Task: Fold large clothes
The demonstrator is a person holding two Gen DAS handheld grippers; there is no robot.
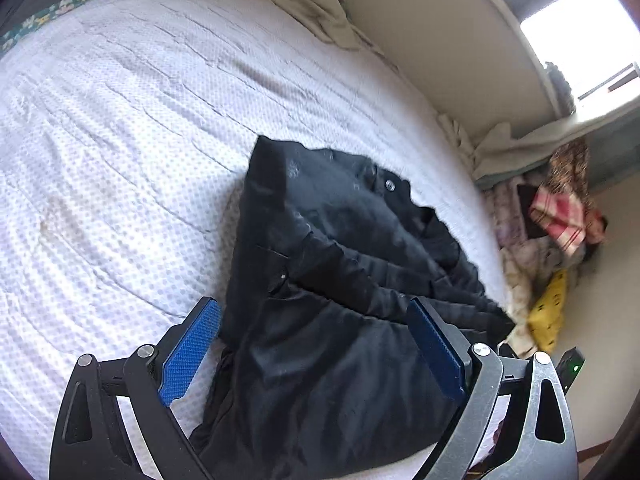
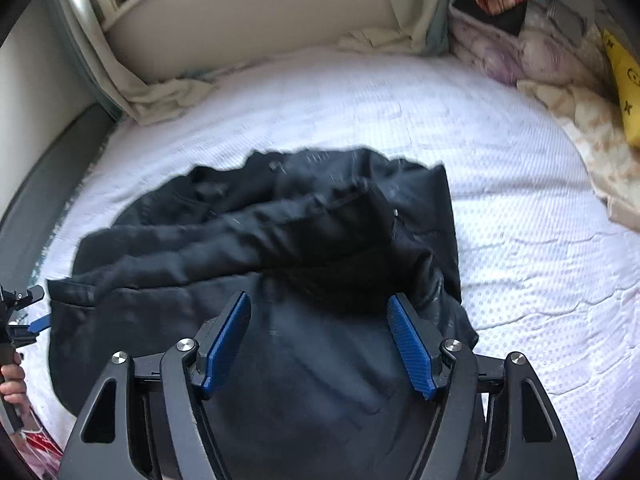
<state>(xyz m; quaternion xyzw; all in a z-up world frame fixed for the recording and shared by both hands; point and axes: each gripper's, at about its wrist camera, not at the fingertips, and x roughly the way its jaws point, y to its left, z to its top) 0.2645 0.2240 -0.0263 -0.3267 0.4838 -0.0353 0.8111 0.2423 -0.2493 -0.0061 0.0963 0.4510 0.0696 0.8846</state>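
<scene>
Both grippers, left [image 1: 314, 334] and right [image 2: 319, 330], hover with jaws wide, gripping nothing, over one black garment [image 1: 340, 264] (crumpled).

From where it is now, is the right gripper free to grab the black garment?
Probably yes. The right gripper hangs with jaws open right over the black garment on the white bedspread, nothing in between.

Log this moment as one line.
stage: mid-fold | black garment: bunched on white bed | left gripper: open, over garment | right gripper: open, over garment | held: nothing
</scene>
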